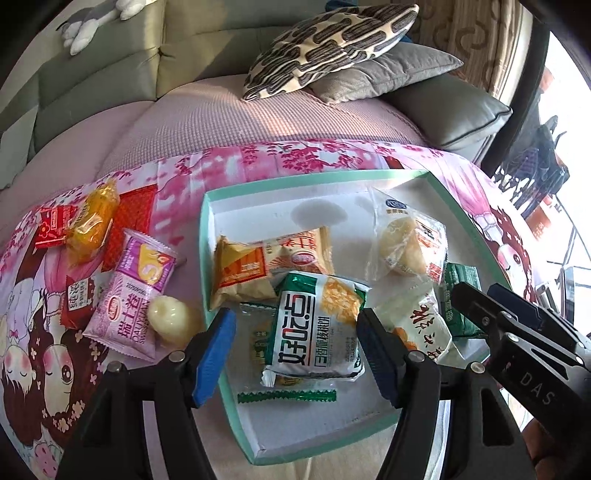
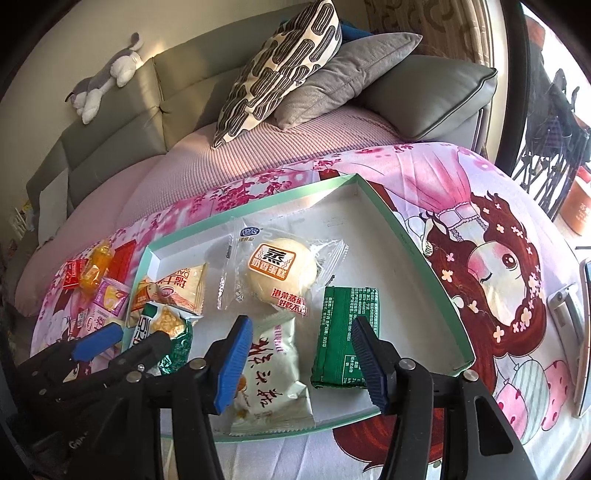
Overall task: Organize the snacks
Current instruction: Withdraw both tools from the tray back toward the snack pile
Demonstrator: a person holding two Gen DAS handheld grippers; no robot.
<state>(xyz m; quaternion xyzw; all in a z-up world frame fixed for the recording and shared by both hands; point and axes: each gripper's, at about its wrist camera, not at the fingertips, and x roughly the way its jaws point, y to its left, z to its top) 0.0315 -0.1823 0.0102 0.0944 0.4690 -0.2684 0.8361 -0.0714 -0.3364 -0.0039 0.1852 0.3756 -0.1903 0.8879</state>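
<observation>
Inside the shallow mint-rimmed tray (image 2: 436,266), crinkly snack packets (image 1: 314,325) crowd the near half, while bare white card stays free by the far corner. Both the left gripper (image 1: 295,354) and right gripper (image 2: 301,362) hover parted, pads pressing nothing.

We are in a home living room — we see a big grey sofa (image 2: 110,122) with pillows (image 2: 280,70) on it, a soft toy animal (image 2: 107,79) lying on its back, and a curtain (image 2: 428,18) by the sunny window.
</observation>
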